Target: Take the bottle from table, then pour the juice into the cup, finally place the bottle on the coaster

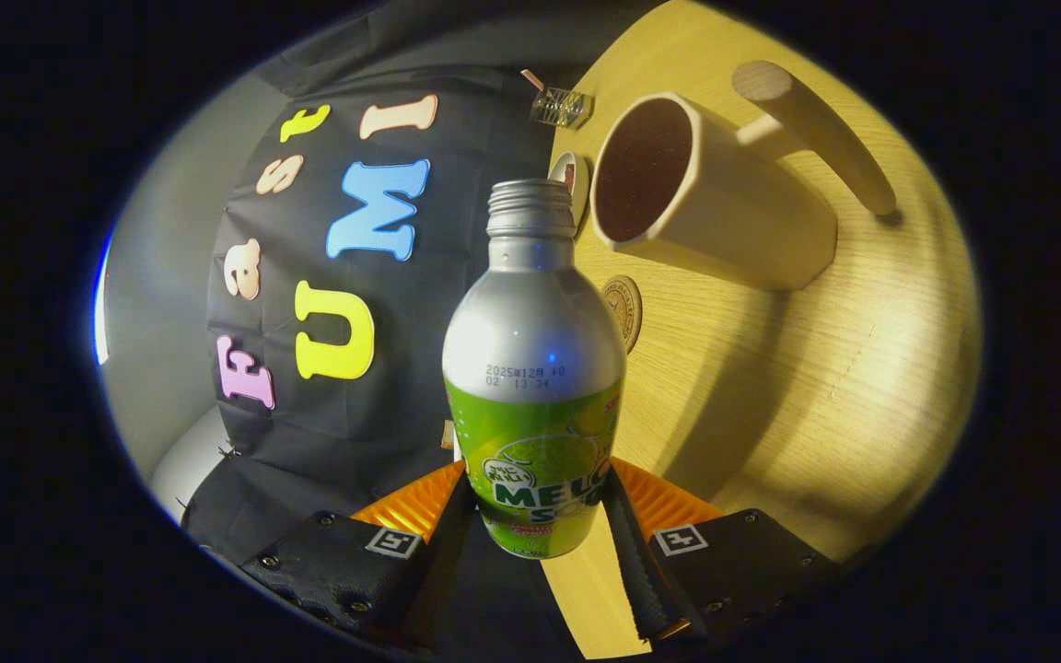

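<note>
The gripper [535,516] clenches the smooth metal bottle [533,368] by its labelled lower body, 2 ribbed fingers [632,543] pressing its sides. Beyond, right: a faceted cup [724,212] and round coaster [624,308] on the wood-grain table [816,368].

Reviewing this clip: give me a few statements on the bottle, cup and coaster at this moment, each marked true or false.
1. The gripper is shut on the bottle. True.
2. The bottle's cap is on. False: its threaded neck is bare and open.
3. The cup has a straight handle sticking out of its side. True.
4. The bottle stands on the coaster. False: it is held between the fingers; the coaster lies on the table beyond.
</note>
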The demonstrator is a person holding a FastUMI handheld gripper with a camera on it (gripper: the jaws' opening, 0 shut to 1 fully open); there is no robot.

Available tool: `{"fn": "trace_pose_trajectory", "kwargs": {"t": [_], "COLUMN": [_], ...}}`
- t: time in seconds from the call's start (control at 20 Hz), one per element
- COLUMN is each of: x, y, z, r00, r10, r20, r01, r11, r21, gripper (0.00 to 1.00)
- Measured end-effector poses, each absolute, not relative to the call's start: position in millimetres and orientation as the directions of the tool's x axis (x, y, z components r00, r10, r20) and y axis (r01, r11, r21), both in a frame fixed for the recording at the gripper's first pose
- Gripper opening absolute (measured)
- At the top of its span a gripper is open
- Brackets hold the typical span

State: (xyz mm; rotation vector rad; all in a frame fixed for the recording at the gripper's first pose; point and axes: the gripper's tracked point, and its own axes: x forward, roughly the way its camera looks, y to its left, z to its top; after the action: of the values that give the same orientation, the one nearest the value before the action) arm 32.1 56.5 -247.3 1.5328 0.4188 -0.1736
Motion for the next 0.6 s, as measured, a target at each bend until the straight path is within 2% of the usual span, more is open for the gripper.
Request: {"fn": "trace_pose_trajectory", "kwargs": {"t": [0.6], "x": [45.7], "y": [59.0], "z": [-237.2], "r00": [0.921], "r10": [0.167], "r20": [-0.353], "r01": [0.380], "r11": [-0.177], "r21": [0.908], "gripper": [0.77]}}
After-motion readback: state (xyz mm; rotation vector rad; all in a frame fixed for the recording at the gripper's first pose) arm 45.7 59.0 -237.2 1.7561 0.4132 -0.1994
